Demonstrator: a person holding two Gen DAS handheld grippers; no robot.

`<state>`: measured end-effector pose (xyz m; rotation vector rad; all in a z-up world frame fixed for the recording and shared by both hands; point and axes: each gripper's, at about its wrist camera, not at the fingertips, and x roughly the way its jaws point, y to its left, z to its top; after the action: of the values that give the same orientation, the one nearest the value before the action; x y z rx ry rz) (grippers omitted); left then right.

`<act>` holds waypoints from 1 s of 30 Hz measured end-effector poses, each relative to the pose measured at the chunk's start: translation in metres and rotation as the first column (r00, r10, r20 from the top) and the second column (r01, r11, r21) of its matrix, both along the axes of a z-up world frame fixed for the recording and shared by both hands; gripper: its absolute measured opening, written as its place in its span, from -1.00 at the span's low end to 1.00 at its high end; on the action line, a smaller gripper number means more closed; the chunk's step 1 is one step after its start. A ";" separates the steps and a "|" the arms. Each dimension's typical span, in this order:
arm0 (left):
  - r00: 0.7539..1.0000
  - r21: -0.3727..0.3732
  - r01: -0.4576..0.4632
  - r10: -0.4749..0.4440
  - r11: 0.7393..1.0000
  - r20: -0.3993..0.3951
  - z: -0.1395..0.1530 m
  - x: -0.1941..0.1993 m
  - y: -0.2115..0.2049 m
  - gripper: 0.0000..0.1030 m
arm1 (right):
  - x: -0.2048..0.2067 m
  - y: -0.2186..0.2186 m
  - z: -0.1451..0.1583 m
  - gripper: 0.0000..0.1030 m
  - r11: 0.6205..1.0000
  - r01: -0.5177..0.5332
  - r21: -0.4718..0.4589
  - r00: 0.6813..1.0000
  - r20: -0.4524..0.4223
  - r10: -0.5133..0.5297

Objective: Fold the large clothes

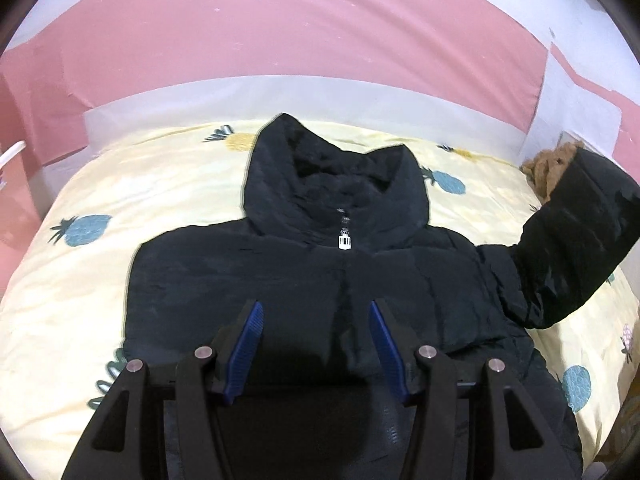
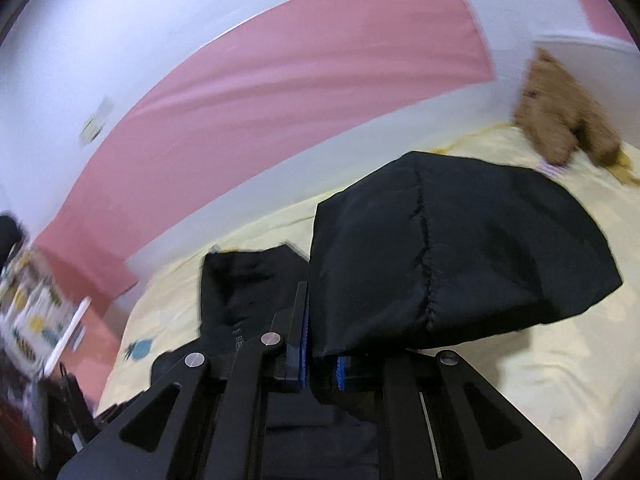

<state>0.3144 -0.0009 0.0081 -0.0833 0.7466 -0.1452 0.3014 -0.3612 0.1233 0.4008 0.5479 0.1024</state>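
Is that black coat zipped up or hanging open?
Zipped up: the jacket front is closed, with the white zipper pull at the collar.

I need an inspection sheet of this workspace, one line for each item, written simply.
Surface: bed with a yellow pineapple-print cover.
Job's things: black hooded jacket lying front up, zipped; its sleeve is lifted off the bed.
Clutter: brown plush toy on the bed near the wall.
Grippers: left tool open above the jacket's chest, holding nothing; right tool shut on the sleeve.
Cables: dark strands at the lower left of the right wrist view, too blurred to identify.
Surroundings: pink and white wall; a blurred patterned item beside the bed.
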 end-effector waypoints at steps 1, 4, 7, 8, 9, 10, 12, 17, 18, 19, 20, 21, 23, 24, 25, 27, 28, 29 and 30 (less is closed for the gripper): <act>1.000 -0.004 -0.009 0.009 1.000 0.001 0.000 -0.001 0.006 0.06 | 0.004 0.012 0.000 -0.81 1.000 -0.025 -0.008 1.000 -0.003 0.025; 0.999 -0.021 -0.042 0.042 0.999 0.001 -0.001 -0.006 0.029 0.06 | 0.017 0.055 -0.011 -0.81 0.994 -0.108 -0.032 0.994 -0.031 0.107; 0.997 -0.033 -0.071 0.071 0.997 -0.003 -0.004 -0.008 0.048 0.06 | 0.032 0.097 -0.036 -0.81 0.984 -0.175 -0.038 0.981 -0.087 0.172; 0.997 -0.039 -0.082 0.082 0.996 -0.005 -0.006 -0.009 0.055 0.06 | 0.037 0.111 -0.049 -0.81 0.979 -0.198 -0.039 0.975 -0.111 0.193; 0.996 -0.045 -0.094 0.094 0.995 -0.007 -0.008 -0.010 0.064 0.06 | 0.044 0.123 -0.062 -0.81 0.975 -0.218 -0.041 0.968 -0.135 0.210; 0.995 -0.049 -0.103 0.103 0.993 -0.009 -0.009 -0.011 0.069 0.06 | 0.050 0.134 -0.075 -0.81 0.971 -0.235 -0.042 0.961 -0.160 0.225; 0.992 -0.057 -0.124 0.123 0.991 -0.017 -0.014 -0.012 0.083 0.06 | 0.059 0.156 -0.100 -0.80 0.964 -0.262 -0.049 0.946 -0.213 0.246; 0.988 -0.075 -0.154 0.151 0.985 -0.034 -0.025 -0.013 0.103 0.06 | 0.073 0.186 -0.157 -0.69 0.944 -0.324 -0.061 0.906 -0.305 0.292; 0.988 -0.079 -0.156 0.153 0.985 -0.035 -0.026 -0.012 0.105 0.06 | 0.073 0.189 -0.162 -0.63 0.940 -0.334 -0.064 0.902 -0.311 0.299; 0.987 -0.082 -0.158 0.156 0.984 -0.035 -0.027 -0.013 0.107 0.06 | 0.073 0.194 -0.167 -0.58 0.936 -0.346 -0.070 0.898 -0.315 0.308; 0.987 -0.090 -0.160 0.158 0.983 -0.035 -0.028 -0.012 0.109 0.06 | 0.074 0.197 -0.170 -0.47 0.931 -0.358 -0.069 0.894 -0.315 0.320; 0.987 -0.094 -0.162 0.159 0.982 -0.035 -0.028 -0.012 0.110 0.06 | 0.074 0.197 -0.172 -0.28 0.928 -0.368 -0.068 0.890 -0.314 0.330; 0.986 -0.104 -0.166 0.163 0.981 -0.032 -0.028 -0.012 0.112 0.06 | 0.074 0.204 -0.174 0.05 0.913 -0.403 -0.063 0.879 -0.305 0.367; 0.986 -0.109 -0.167 0.164 0.980 -0.031 -0.027 -0.013 0.112 0.06 | 0.074 0.207 -0.173 0.18 0.908 -0.415 -0.064 0.875 -0.300 0.379; 0.986 -0.114 -0.167 0.165 0.979 -0.030 -0.026 -0.014 0.113 0.06 | 0.072 0.210 -0.170 0.21 0.901 -0.427 -0.075 0.873 -0.292 0.390; 0.986 -0.121 -0.166 0.165 0.979 -0.021 -0.021 -0.016 0.113 0.06 | 0.067 0.212 -0.162 0.23 0.893 -0.441 -0.087 0.871 -0.281 0.402; 0.986 -0.123 -0.165 0.164 0.979 -0.017 -0.018 -0.017 0.113 0.06 | 0.064 0.212 -0.158 0.23 0.890 -0.448 -0.085 0.869 -0.274 0.412; 0.987 -0.125 -0.161 0.161 0.979 -0.009 -0.013 -0.019 0.111 0.06 | 0.062 0.213 -0.154 0.23 0.887 -0.453 -0.087 0.869 -0.268 0.417; 0.987 -0.126 -0.159 0.159 0.979 -0.004 -0.010 -0.019 0.110 0.06 | 0.058 0.215 -0.149 0.24 0.882 -0.461 -0.102 0.868 -0.257 0.424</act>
<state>0.2949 0.1095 -0.0018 -0.2624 0.7207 -0.0399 0.3594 -0.1465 -0.0253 0.1207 0.8662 0.4599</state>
